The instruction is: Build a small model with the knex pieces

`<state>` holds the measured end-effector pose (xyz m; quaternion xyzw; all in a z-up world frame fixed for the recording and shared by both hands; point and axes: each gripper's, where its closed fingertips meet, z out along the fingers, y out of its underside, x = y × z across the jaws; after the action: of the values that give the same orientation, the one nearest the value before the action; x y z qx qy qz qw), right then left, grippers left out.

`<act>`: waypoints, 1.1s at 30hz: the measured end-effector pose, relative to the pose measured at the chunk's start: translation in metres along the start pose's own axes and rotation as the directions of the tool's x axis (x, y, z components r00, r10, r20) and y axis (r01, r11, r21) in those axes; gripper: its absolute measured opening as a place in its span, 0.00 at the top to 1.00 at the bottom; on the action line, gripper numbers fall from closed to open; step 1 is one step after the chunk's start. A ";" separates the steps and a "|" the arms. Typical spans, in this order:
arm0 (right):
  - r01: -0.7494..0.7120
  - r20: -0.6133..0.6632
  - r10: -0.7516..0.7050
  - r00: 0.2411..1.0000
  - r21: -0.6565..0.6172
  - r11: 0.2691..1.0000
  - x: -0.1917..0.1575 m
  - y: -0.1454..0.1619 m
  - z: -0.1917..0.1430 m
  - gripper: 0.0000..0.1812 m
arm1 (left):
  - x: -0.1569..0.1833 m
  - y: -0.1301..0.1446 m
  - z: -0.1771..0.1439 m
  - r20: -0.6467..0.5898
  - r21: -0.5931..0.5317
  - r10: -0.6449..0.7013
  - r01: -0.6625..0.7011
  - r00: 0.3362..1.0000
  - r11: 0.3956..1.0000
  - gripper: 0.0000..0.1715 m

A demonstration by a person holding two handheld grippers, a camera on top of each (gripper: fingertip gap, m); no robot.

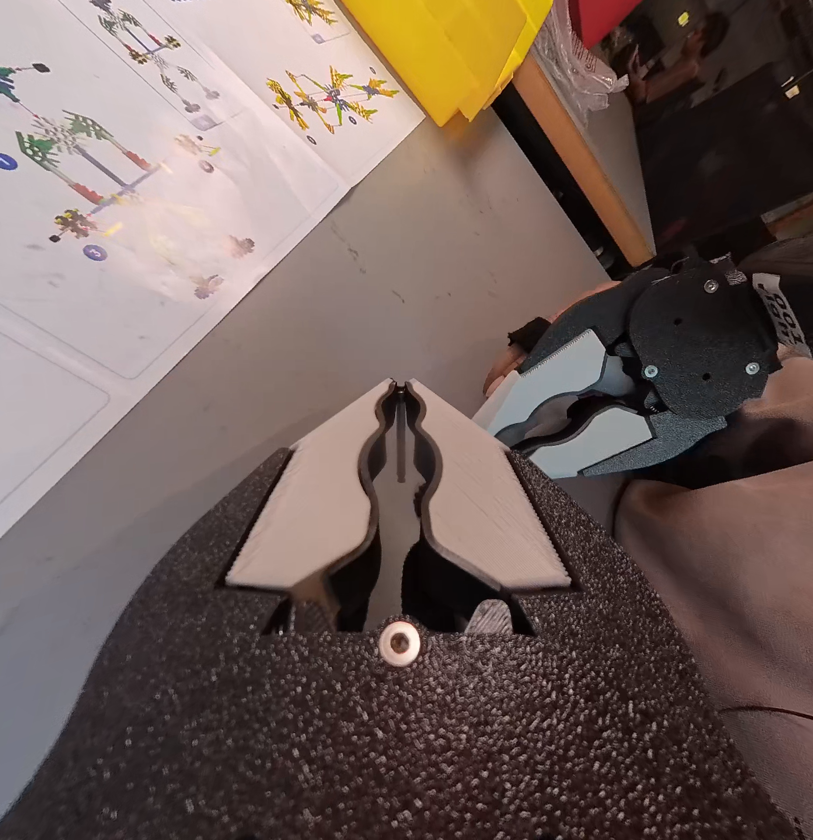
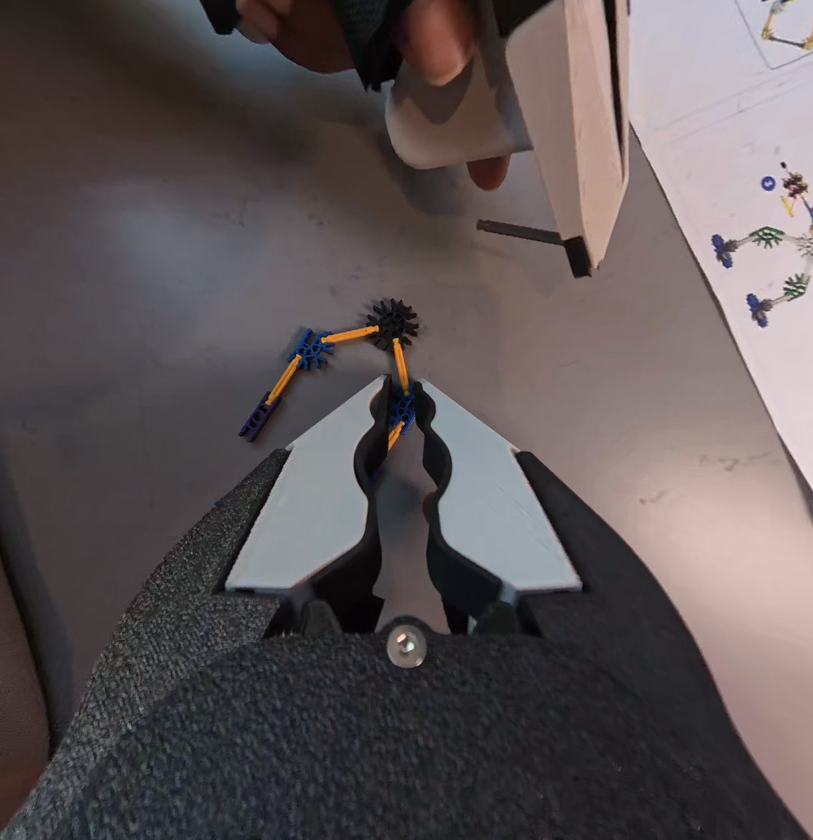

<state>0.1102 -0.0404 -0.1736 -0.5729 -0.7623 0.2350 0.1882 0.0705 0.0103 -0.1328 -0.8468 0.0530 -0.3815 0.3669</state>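
My left gripper is shut on a thin black rod, which runs back between its fingers. In the right wrist view the same rod sticks out sideways from the left gripper's tip, above the grey table. My right gripper is shut on a blue connector of a small toy assembly. From that connector a yellow rod leads to a black round connector. Another yellow rod leads on to a second blue connector and a purple end piece. The right gripper also shows in the left wrist view.
A white instruction sheet with coloured model pictures lies on the grey table; it also shows in the right wrist view. A yellow bin stands at the sheet's far corner. A hand holds the left gripper. Brown fabric lies at the right. My right fingertips sit around 8 cm from my left ones.
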 end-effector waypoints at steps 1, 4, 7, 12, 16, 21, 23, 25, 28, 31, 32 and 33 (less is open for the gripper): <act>0.000 -0.018 0.000 1.000 -0.009 1.000 0.005 0.003 -0.002 0.96 | 0.001 -0.001 -0.001 -0.002 0.014 -0.005 0.005 1.000 1.000 0.98; 0.016 -0.034 -0.016 0.999 -0.021 1.000 0.021 0.017 -0.014 0.96 | 0.006 -0.002 -0.006 -0.025 0.067 -0.046 0.048 0.999 0.997 0.98; 0.179 0.027 -0.179 0.983 -0.001 0.984 0.025 0.034 -0.027 0.96 | 0.017 -0.002 -0.009 -0.084 0.123 -0.114 0.123 0.990 0.985 0.98; 0.203 0.060 -0.205 0.977 0.039 0.978 0.035 0.032 -0.029 0.91 | 0.038 -0.007 -0.006 -0.199 0.202 -0.205 0.245 0.958 0.948 0.98; 0.000 0.135 -0.041 0.990 0.284 0.959 0.023 -0.018 -0.049 0.86 | 0.049 -0.025 -0.012 -0.306 0.327 -0.240 0.338 0.921 0.882 0.98; -0.272 0.246 0.176 0.953 0.448 0.851 0.020 -0.058 -0.053 0.90 | 0.048 -0.036 -0.019 -0.359 0.444 -0.234 0.386 0.904 0.809 0.99; -0.368 0.316 0.239 0.918 0.457 0.810 0.022 -0.064 -0.055 0.97 | 0.047 -0.037 -0.020 -0.348 0.464 -0.219 0.371 0.911 0.804 0.99; -0.419 0.340 0.284 0.896 0.442 0.793 0.027 -0.063 -0.051 0.99 | 0.047 -0.039 -0.022 -0.352 0.475 -0.203 0.361 0.914 0.802 0.98; -0.470 0.394 0.309 0.866 0.428 0.772 0.025 -0.063 -0.051 1.00 | 0.046 -0.038 -0.020 -0.327 0.480 -0.179 0.327 0.928 0.814 0.98; -0.493 0.398 0.336 0.853 0.409 0.767 0.028 -0.060 -0.048 0.94 | 0.048 -0.039 -0.020 -0.331 0.490 -0.167 0.320 0.929 0.811 0.98; -0.505 0.413 0.338 0.846 0.414 0.757 0.027 -0.062 -0.050 0.94 | 0.049 -0.040 -0.019 -0.334 0.491 -0.162 0.319 0.928 0.811 0.98; -0.517 0.428 0.340 0.838 0.421 0.745 0.027 -0.065 -0.051 0.95 | 0.049 -0.040 -0.019 -0.336 0.492 -0.160 0.317 0.928 0.811 0.98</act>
<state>0.0805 -0.0221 -0.0944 -0.6151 -0.5350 0.5599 0.1481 0.0845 0.0099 -0.0679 -0.6472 -0.1127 -0.5393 0.5269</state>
